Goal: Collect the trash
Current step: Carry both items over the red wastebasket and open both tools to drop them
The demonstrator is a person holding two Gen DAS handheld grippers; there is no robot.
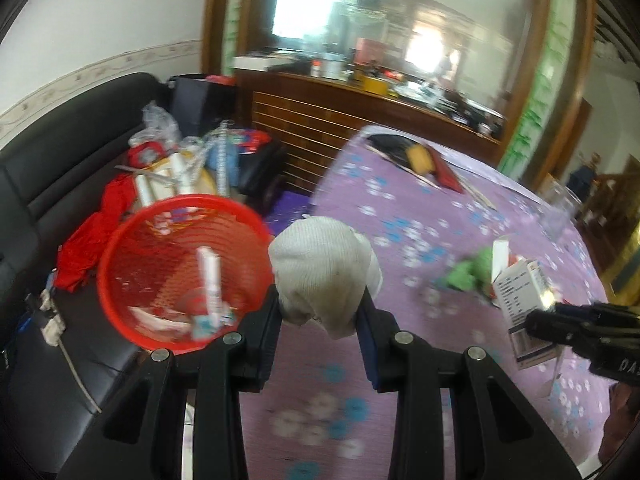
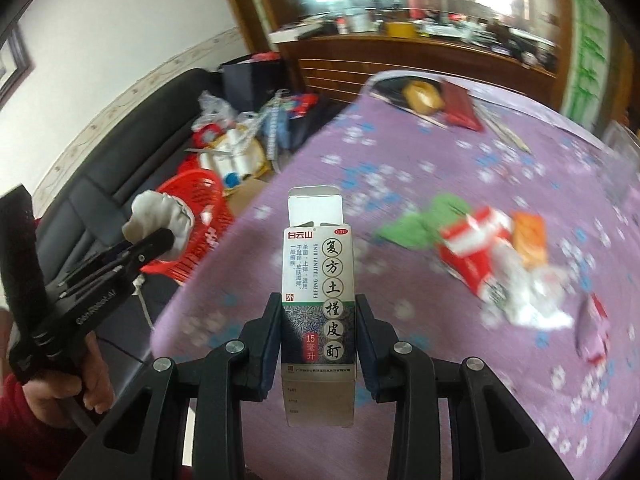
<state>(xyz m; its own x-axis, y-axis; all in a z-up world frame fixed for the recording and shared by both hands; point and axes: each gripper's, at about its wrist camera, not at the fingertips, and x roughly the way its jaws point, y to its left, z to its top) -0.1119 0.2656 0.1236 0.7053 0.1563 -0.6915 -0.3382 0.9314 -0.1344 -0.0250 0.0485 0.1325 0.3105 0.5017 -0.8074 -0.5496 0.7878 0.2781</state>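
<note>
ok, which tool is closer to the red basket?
Left. The left tool, shut on a white cloth, sits right beside the red basket. The right tool, gripping a medicine box, is farther off, over the purple tablecloth.

The left claw [image 1: 320, 316] holds a crumpled white cloth wad [image 1: 324, 268] between its pads, just right of the round red plastic basket [image 1: 120, 280]. The basket sits on the black leather sofa [image 1: 48, 184], left of the desk with the purple flowered cloth [image 1: 420, 216]. White paper scraps [image 1: 210, 284] lie in the basket. The right claw [image 2: 318, 336] holds an upright white cardboard medicine box [image 2: 318, 280] over the desk. A crumpled green paper [image 2: 416, 220] and a red and white wrapper [image 2: 476, 248] lie on the desk, right of the box.
</note>
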